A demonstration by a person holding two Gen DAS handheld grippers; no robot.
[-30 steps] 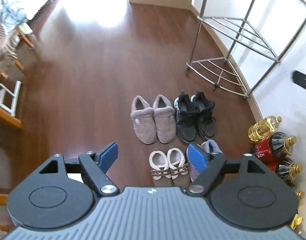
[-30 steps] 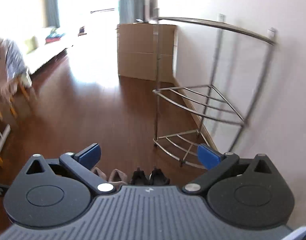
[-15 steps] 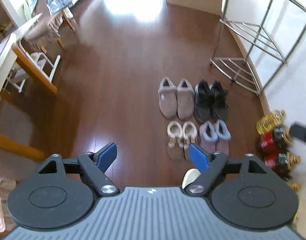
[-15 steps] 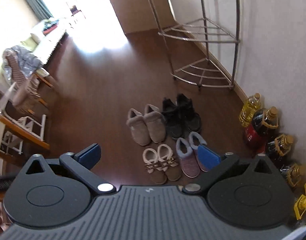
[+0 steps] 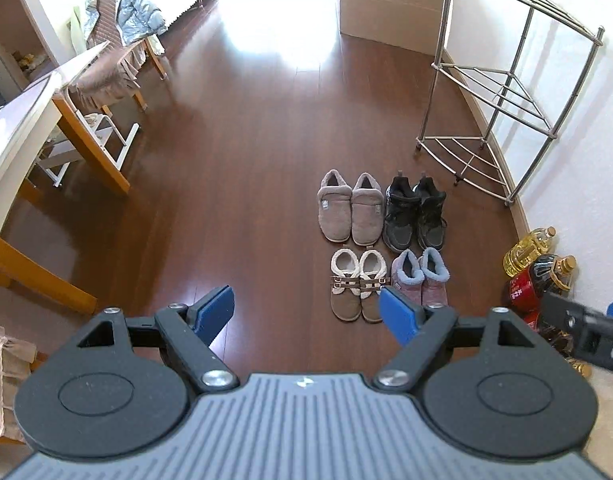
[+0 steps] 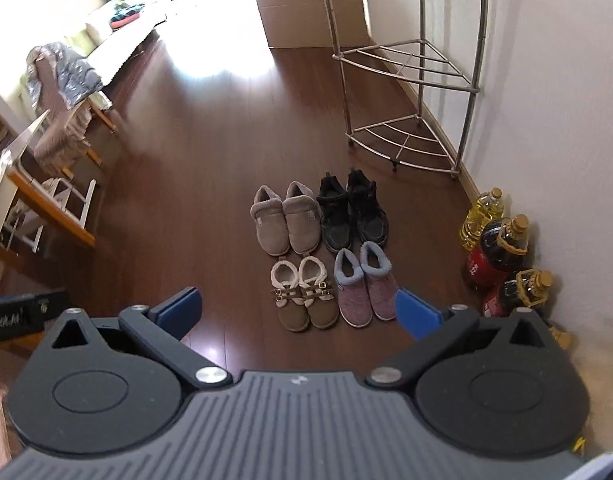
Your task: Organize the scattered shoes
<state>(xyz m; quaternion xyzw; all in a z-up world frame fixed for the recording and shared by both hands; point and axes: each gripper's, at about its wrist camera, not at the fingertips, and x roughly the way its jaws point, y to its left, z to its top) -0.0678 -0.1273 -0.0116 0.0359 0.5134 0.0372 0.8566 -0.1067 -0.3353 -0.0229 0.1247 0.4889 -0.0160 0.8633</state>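
Several pairs of shoes stand side by side in two rows on the wooden floor. Grey fleece slippers [image 5: 350,210] [image 6: 286,220] and black sneakers [image 5: 416,214] [image 6: 352,210] form the far row. Brown slippers with white lining [image 5: 358,284] [image 6: 302,294] and purple slippers with blue lining [image 5: 420,278] [image 6: 364,286] form the near row. My left gripper [image 5: 308,314] is open and empty, held high above the floor, nearer than the shoes. My right gripper [image 6: 298,312] is open and empty, also high above the near row.
A metal corner rack [image 5: 502,92] [image 6: 410,80] stands by the white wall at the right. Oil and sauce bottles [image 5: 536,270] [image 6: 494,248] stand along the wall. A wooden table [image 5: 66,120] and chair with clothes [image 5: 118,36] are at left. A cardboard box [image 6: 306,4] stands far back.
Both grippers have pulled back and up, so the shoes look smaller and farther. The right view has tilted down from the rack to the shoes. Both stay open.
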